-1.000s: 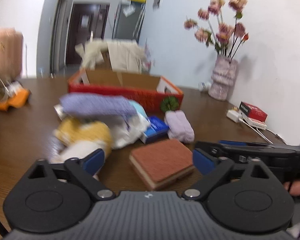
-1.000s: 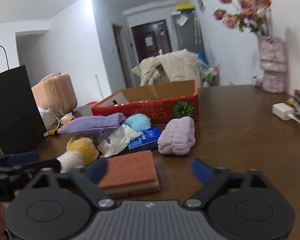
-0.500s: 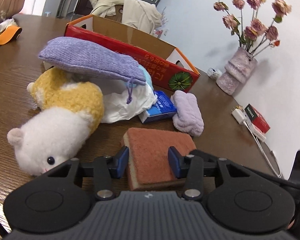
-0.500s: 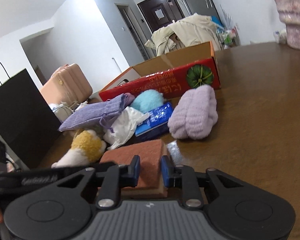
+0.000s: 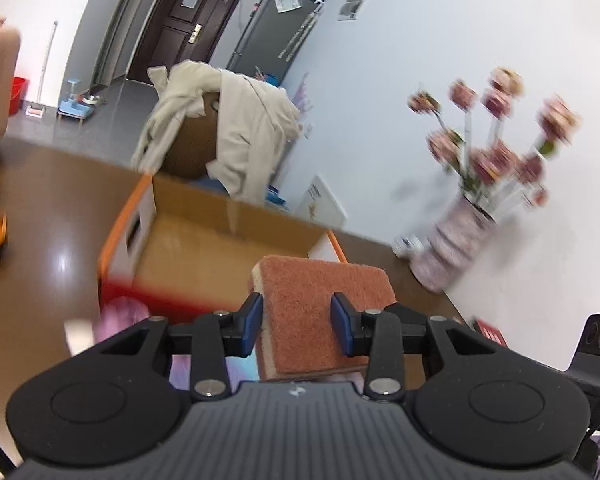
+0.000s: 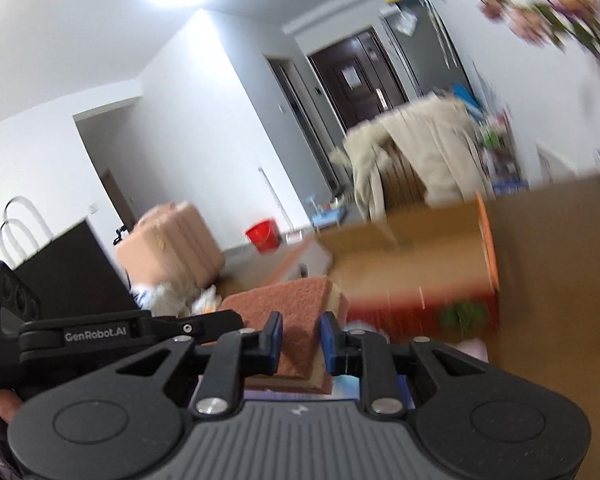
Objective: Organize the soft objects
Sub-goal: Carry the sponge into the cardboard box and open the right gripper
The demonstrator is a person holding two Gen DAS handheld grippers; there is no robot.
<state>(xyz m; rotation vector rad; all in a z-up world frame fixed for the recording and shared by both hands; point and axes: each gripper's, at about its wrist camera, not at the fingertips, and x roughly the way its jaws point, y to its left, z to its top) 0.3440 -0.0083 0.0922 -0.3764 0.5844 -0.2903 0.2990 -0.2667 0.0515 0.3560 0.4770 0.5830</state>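
Left wrist view: a sponge (image 5: 320, 312) is held in the air by both grippers, in front of the cardboard box (image 5: 204, 248).

The left gripper (image 5: 296, 322) fingers are narrowed and still closing on its sides, the long axis pointing away toward the box. In the right wrist view, the right gripper (image 6: 300, 338) fingers are pinched nearly together on one corner of the sponge (image 6: 292, 304), scouring face up, above the tabletop (image 6: 560, 280).

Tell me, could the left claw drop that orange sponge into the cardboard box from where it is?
Probably yes: the left claw grips the sponge above the table, and the open box sits just ahead with nothing between.
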